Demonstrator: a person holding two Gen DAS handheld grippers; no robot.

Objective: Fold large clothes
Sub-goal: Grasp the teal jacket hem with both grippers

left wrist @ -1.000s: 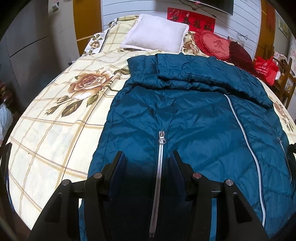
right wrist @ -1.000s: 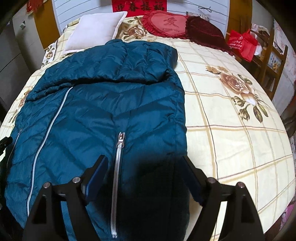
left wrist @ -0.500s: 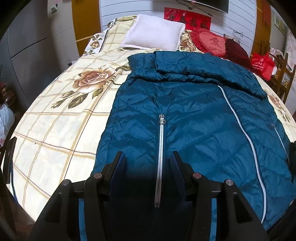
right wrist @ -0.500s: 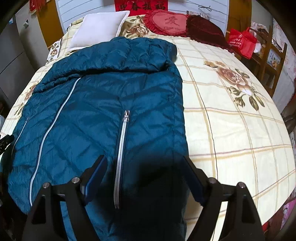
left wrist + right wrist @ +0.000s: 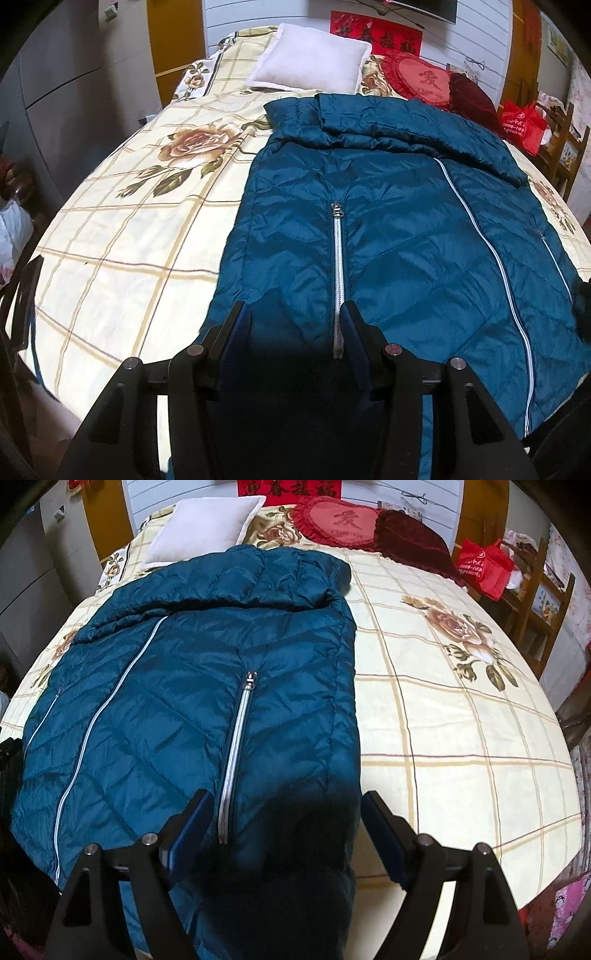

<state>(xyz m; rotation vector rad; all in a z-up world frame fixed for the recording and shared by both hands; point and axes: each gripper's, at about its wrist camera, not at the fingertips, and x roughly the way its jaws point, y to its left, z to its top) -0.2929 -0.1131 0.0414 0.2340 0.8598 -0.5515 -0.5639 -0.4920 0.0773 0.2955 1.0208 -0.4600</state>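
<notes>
A teal quilted down jacket (image 5: pixel 388 229) lies flat across the floral checked bedspread (image 5: pixel 140 229), its hem at the near edge. The left gripper (image 5: pixel 291 325) and right gripper (image 5: pixel 284 812) hang over that hem, jaws wide, gripping nothing. The heart-shaped red cushion (image 5: pixel 343 520) reads "I love you".

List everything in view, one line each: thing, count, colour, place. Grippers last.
jacket: 1, teal, flat on the bed, top part folded over
pocket zips: 2, silver, one by each side
front zip: 1, silver, down the middle
bedspread: 1, cream check with roses, under jacket
pillow: 1, white, head of bed
heart cushion: 1, red, beside pillow
dark cushion: 1, maroon, beside heart cushion
bag: 1, red, beside the bed
left gripper: open, over hem
right gripper: open, over hem
</notes>
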